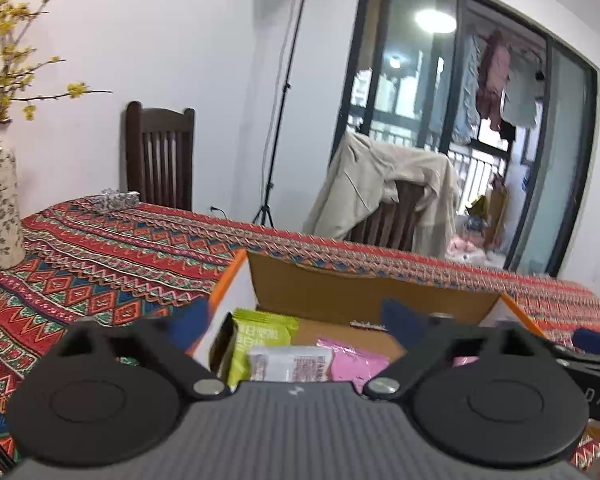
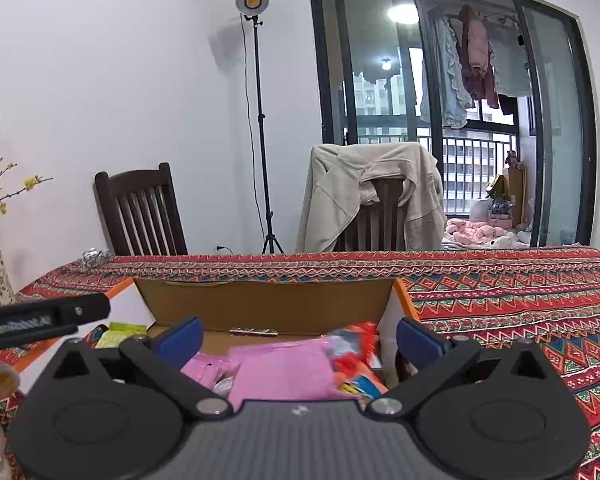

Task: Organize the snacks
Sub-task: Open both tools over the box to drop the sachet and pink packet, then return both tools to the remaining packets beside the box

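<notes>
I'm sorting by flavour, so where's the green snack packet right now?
In the left wrist view the green snack packet stands at the left end of the cardboard box, against its left wall, beside a white packet.

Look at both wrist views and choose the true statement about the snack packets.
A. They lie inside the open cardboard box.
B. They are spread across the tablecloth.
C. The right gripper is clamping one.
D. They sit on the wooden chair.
A: the green packet and pink packet lie inside the cardboard box, while the right gripper is open and holds nothing.
</notes>
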